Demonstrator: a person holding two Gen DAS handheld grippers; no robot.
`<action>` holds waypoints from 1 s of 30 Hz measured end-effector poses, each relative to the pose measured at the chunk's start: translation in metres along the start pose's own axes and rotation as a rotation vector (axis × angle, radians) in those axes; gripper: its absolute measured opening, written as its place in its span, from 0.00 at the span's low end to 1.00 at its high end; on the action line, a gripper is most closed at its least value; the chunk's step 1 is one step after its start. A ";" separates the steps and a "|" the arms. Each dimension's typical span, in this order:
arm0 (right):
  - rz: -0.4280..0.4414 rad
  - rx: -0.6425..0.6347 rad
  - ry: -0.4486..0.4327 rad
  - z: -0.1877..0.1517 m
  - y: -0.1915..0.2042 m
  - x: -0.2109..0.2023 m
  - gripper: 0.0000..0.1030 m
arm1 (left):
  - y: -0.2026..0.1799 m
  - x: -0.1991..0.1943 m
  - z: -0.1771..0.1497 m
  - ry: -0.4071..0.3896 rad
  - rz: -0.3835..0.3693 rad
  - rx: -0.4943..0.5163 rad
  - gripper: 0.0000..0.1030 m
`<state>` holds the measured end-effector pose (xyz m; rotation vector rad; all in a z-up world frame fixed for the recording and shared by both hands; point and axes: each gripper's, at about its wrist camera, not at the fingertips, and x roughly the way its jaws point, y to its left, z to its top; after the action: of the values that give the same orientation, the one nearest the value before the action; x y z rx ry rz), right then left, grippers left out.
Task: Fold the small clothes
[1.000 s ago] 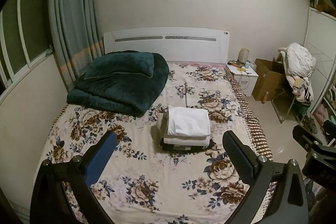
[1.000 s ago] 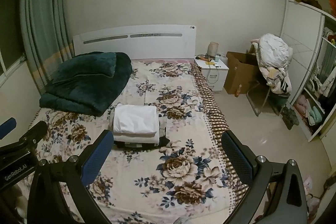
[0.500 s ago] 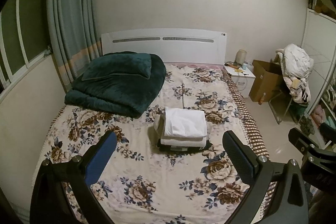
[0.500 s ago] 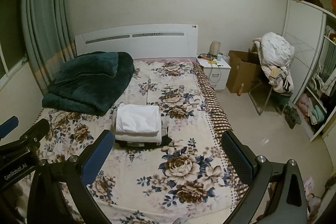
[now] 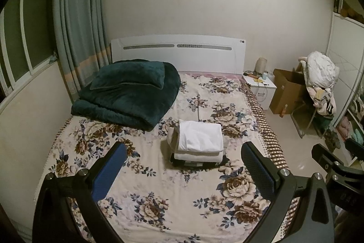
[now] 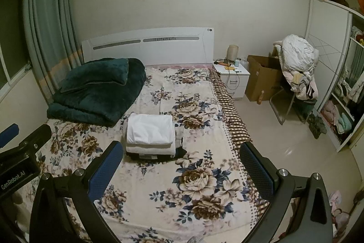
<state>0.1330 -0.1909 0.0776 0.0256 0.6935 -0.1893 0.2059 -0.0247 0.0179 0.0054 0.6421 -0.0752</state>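
A stack of folded clothes (image 5: 199, 142), white pieces on top of a dark one, lies in the middle of the floral bed (image 5: 141, 188); it also shows in the right wrist view (image 6: 151, 136). My left gripper (image 5: 184, 172) is open and empty, held well above and short of the stack. My right gripper (image 6: 182, 170) is open and empty too, high over the bed's near half. The right gripper's body (image 5: 334, 165) shows at the right edge of the left wrist view, and the left gripper's body (image 6: 20, 152) at the left edge of the right wrist view.
A folded dark green blanket with a pillow (image 5: 129, 97) lies at the bed's far left by the white headboard (image 5: 177, 49). A nightstand (image 6: 234, 79), a cardboard box (image 6: 261, 81), a chair piled with clothes (image 6: 298, 65) and a wardrobe (image 6: 341, 83) stand to the right.
Both grippers have drawn back and up from the bed a little, so the stack looks smaller and more of the room shows. Both stay open.
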 end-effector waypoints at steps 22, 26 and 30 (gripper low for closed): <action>-0.003 0.015 -0.012 -0.002 0.009 -0.013 1.00 | -0.001 -0.003 0.000 -0.008 -0.001 0.002 1.00; -0.002 0.016 -0.011 -0.002 0.007 -0.012 1.00 | -0.002 -0.004 -0.001 -0.009 0.002 0.002 1.00; -0.002 0.016 -0.013 -0.003 0.007 -0.012 1.00 | -0.002 -0.004 -0.001 -0.009 0.003 0.002 1.00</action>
<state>0.1237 -0.1820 0.0826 0.0391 0.6794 -0.1966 0.2020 -0.0269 0.0200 0.0082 0.6329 -0.0734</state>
